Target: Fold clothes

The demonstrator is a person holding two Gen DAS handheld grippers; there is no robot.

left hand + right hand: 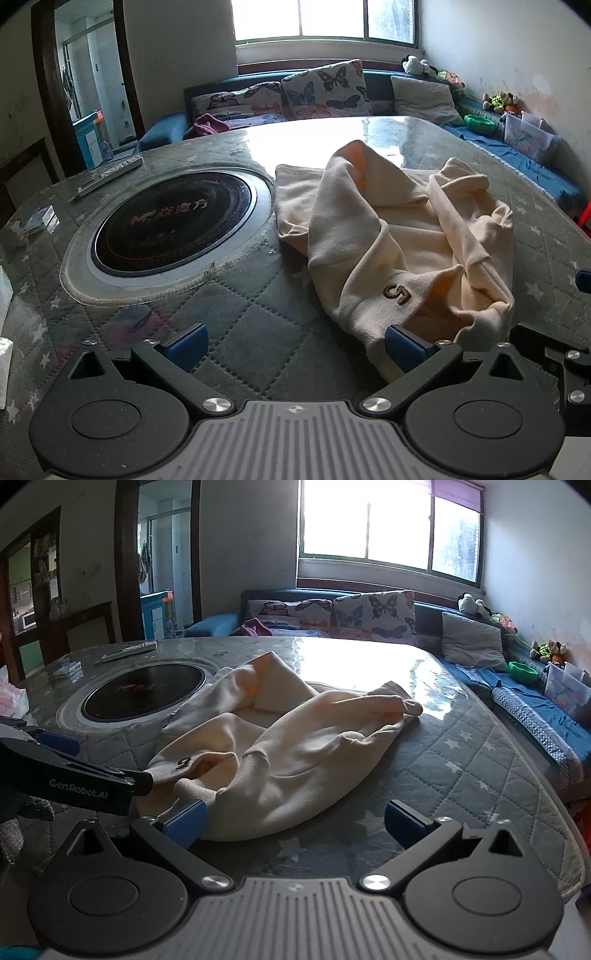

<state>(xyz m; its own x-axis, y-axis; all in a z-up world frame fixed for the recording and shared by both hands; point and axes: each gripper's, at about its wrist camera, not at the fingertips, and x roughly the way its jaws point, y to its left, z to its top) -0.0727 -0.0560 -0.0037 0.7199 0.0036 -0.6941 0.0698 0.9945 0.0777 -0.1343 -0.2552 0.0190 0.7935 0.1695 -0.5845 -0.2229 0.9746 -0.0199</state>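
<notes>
Left gripper (295, 343): fingers spreading wide — gripping nothing.
Right gripper (295, 821): fingers gaping too, empty.
Cream garment (399, 240): lying crumpled on the quilted tabletop (258, 314) — beside the round cooktop (173, 221).

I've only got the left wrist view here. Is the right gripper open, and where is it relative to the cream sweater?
Observer: The right gripper is open. Its fingers are wide apart at the near edge of the cream sweater, and one blue pad is against the hem with nothing clamped.
Operator: How does my left gripper look from that side?
Observer: In the right wrist view, one finger of the left gripper reaches the cuff beside the brown 5. The other finger is clear of the cloth over the table cover. I cannot tell whether the first finger touches.
</notes>
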